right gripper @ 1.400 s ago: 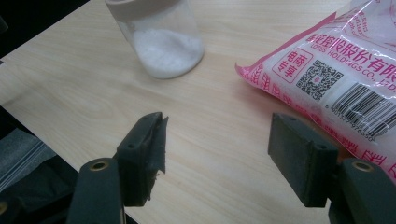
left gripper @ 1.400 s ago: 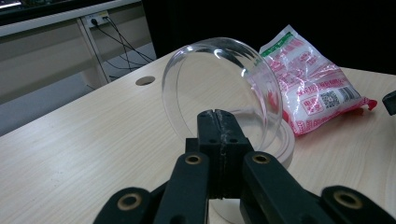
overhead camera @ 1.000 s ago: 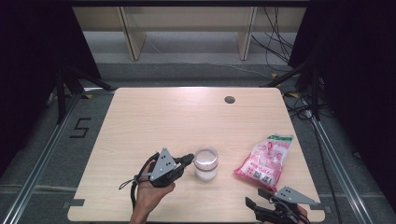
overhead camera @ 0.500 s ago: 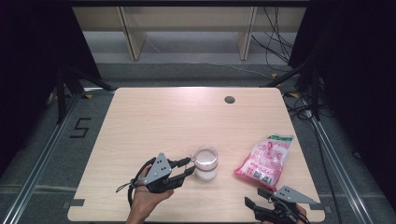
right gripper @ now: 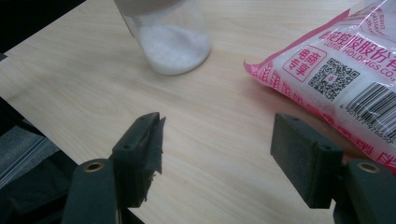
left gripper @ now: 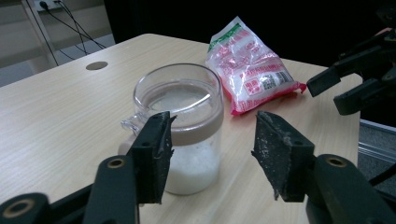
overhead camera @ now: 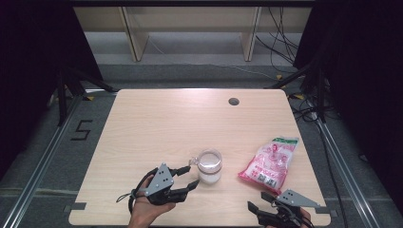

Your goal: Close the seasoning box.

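Backing off the jar point(overhead camera: 209, 166), left gripper point(overhead camera: 186, 177) fingers have just opened, empty

On the pink-and-white bag point(right gripper: 336, 70) you can read "HOLDINGS CO." in pink, Chinese characters in a pink box, a QR code, and a barcode with partly legible digits. On the floor left of the desk point(overhead camera: 157, 123), a "5" marking point(overhead camera: 81, 129) is readable.
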Demonstrator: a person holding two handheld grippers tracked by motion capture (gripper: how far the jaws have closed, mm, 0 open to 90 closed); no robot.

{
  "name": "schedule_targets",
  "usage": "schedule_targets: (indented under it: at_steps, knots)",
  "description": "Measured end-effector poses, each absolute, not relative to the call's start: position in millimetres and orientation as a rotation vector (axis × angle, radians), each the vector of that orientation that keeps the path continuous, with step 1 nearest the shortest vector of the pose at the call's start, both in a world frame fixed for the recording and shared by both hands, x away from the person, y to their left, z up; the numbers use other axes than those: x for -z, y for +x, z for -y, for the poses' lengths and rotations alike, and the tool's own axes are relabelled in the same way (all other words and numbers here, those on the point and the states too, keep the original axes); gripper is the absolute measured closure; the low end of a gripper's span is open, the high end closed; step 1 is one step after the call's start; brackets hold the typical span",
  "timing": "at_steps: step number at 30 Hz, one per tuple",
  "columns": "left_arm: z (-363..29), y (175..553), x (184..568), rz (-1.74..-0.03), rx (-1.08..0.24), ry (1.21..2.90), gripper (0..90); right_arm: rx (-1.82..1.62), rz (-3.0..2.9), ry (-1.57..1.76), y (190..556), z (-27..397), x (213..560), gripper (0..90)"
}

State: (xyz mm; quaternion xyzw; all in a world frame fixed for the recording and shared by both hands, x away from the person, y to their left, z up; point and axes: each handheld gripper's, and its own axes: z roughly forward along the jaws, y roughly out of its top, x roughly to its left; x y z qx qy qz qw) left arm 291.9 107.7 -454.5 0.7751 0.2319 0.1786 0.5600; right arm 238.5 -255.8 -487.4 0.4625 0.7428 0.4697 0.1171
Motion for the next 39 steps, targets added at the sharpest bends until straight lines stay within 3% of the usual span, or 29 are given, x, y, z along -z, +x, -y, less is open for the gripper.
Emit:
schedule_targets:
  at_steps: [12,39]
  knots:
    - [-104.2,281.7,462.3,-0.555,-0.393,1.847,33.2,-1.372,-2.183,1.389,234.8,253.7,487.0,33.9]
    - [-111.3,257.4,493.9,-0.599,-0.394,1.838,28.2,-1.321,-2.305,1.305,223.2,250.9,491.3,32.8]
